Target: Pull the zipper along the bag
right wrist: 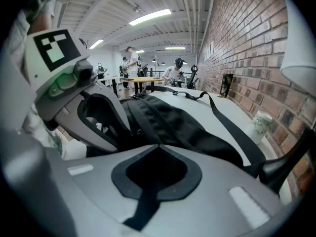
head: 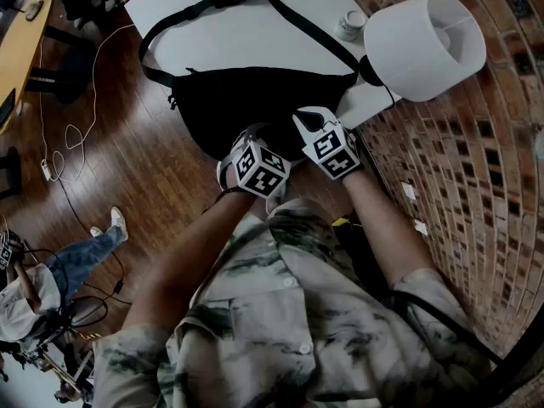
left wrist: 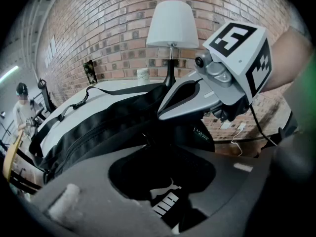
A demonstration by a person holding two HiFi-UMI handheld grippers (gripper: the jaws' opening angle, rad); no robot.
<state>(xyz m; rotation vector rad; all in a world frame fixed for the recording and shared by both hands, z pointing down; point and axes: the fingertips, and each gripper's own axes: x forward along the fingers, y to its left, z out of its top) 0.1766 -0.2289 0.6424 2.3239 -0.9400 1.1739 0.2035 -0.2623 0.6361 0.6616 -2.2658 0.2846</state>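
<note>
A black waist bag lies on the white table, with its strap looped toward the far side. Both grippers meet at the bag's near edge. My left gripper is shut on a fold of the bag's fabric, which carries a white logo. Just to its right, my right gripper is shut on a narrow black strip, seemingly the zipper pull. In the right gripper view the bag stretches away ahead, and the left gripper sits beside it. The zipper's teeth are hidden.
A white-shaded lamp stands at the table's right corner, and a small cup sits behind it. A brick wall runs along the right. On the wood floor to the left lie a cable and a seated person.
</note>
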